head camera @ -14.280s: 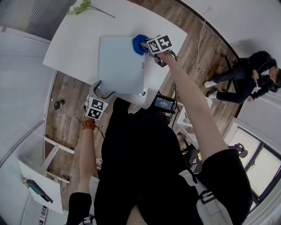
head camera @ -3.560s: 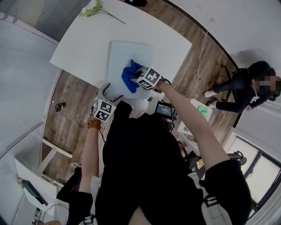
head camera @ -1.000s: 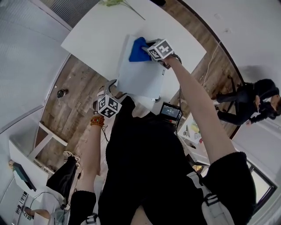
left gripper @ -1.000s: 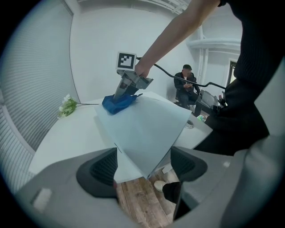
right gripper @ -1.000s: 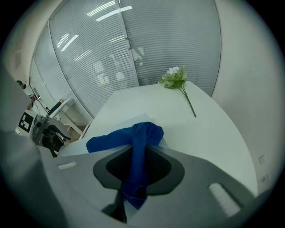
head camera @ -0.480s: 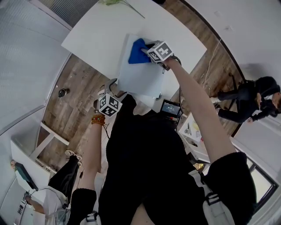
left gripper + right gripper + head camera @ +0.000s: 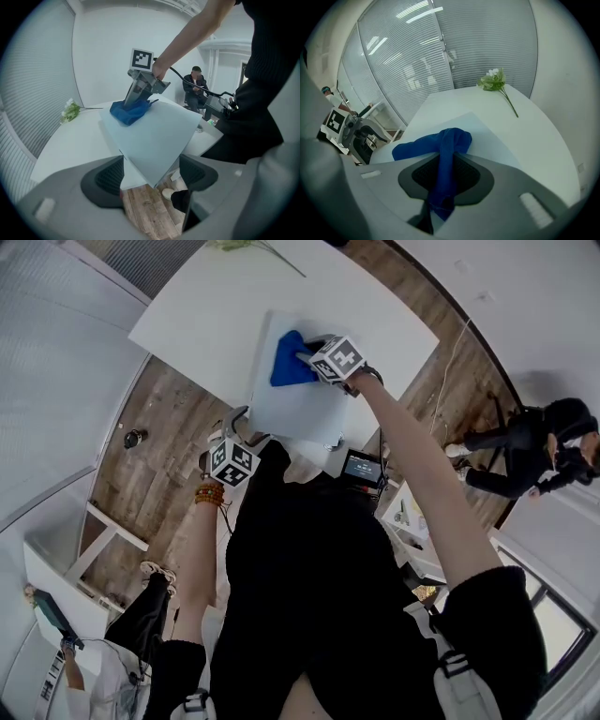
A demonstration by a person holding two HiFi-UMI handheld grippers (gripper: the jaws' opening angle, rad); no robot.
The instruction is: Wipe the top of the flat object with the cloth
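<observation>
Right claw (image 7: 307, 352) on cloth (image 7: 285, 369), board (image 7: 300, 411) endways

White bench (image 7: 187, 329) at 12 o'clock on a wood-plank floor (image 7: 155, 451). Slatted blinds (image 7: 487, 42) cover the glass wall behind it, with strip lights reflected at 11. Seated person (image 7: 530, 442) by a white wall at 3 o'clock, window (image 7: 553, 615) at 4, small white table (image 7: 54, 579) at 8.
</observation>
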